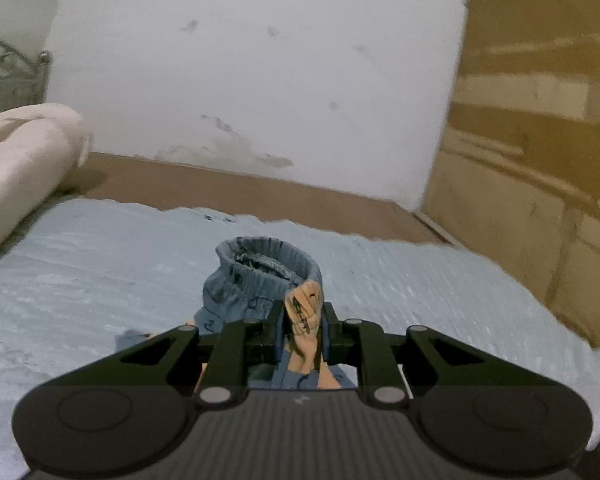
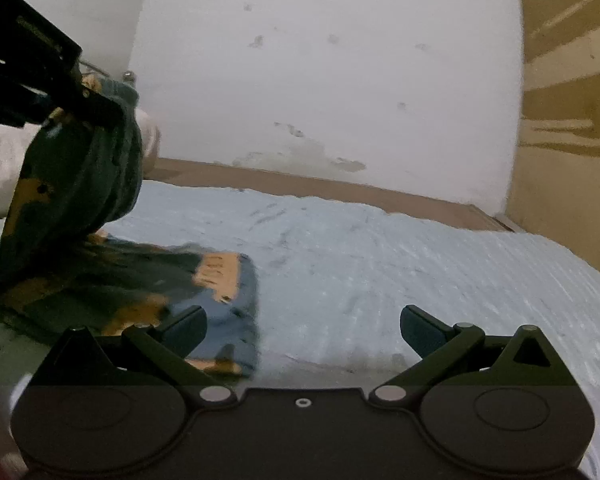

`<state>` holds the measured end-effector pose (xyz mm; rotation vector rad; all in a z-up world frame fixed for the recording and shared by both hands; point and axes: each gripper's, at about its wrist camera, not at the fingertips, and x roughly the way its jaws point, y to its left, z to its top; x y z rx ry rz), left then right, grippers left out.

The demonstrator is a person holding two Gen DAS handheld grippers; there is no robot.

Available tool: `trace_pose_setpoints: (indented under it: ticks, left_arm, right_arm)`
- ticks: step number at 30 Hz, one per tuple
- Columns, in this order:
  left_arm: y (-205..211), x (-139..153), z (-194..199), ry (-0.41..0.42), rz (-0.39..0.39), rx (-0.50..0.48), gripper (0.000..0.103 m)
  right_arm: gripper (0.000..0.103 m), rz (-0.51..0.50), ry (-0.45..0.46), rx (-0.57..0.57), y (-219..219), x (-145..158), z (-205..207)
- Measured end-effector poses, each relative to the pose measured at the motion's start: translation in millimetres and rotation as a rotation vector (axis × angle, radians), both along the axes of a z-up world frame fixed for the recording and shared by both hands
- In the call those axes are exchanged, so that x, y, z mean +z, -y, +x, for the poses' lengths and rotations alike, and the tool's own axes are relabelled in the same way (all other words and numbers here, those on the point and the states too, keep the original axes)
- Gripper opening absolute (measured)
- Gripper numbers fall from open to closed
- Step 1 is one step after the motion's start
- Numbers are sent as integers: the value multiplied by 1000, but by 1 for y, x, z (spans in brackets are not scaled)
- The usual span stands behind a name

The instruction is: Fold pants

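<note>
Left gripper (image 1: 302, 322): pads clamped on a bunched fold of the pants (image 1: 260, 280), blue w/ orange patches; elastic waistband stands up just beyond the fingertips. Seen from right wrist view, that gripper (image 2: 96, 98) holds one end of the garment lifted at upper left, cloth hanging down; other end of pants (image 2: 204, 280) lies flat on light-blue bedsheet (image 2: 380, 272). Right gripper (image 2: 302, 330): fingers wide apart, nothing between, over sheet just beside flat end. White wall (image 2: 320, 80) behind; rolled cream bedding (image 1: 20, 152) at left.

My left hand-held gripper (image 1: 302, 322) is matt black plastic. The pants (image 1: 256, 276) are soft printed cloth. The bed cover (image 1: 80, 272), at nine o'clock, is ribbed, rough cloth.
</note>
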<state>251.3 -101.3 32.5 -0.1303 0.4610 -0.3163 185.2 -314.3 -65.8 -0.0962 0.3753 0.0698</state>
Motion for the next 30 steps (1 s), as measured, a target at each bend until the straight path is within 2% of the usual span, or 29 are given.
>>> trace_pose_setpoints:
  ticks: [5, 10, 13, 14, 15, 19, 20, 21, 24, 27, 30]
  left_arm:
    - [36, -20, 1, -20, 77, -53, 19]
    - [51, -42, 11, -93, 96, -79, 20]
    - [49, -48, 10, -113, 99, -106, 30]
    - [46, -48, 10, -122, 90, -116, 37]
    - [46, -47, 12, -125, 86, -124, 48]
    - [40, -45, 4, -109, 93, -120, 62]
    - [38, -43, 0, -105, 92, -114, 69]
    - [34, -40, -3, -99, 88, -101, 77]
    - [18, -28, -9, -71, 72, -48, 88]
    - [-5, -14, -16, -48, 69, 21, 97]
    - [-36, 1, -26, -26, 74, 108, 101]
  right_arm:
    - [102, 44, -13, -50, 14, -14, -5]
    - [102, 64, -8, -57, 20, -19, -5]
    - [102, 66, -7, -62, 20, -21, -5]
    - [102, 67, -7, -63, 19, -22, -3]
    - [102, 67, -8, -64, 19, -23, 0]
    - [102, 68, 7, -67, 19, -25, -2]
    - [102, 67, 15, -68, 19, -25, -3]
    - [102, 68, 21, -69, 19, -26, -3]
    - [102, 70, 36, -71, 18, -28, -6]
    - [102, 79, 49, -73, 20, -28, -8]
    - [102, 92, 52, -77, 21, -27, -9]
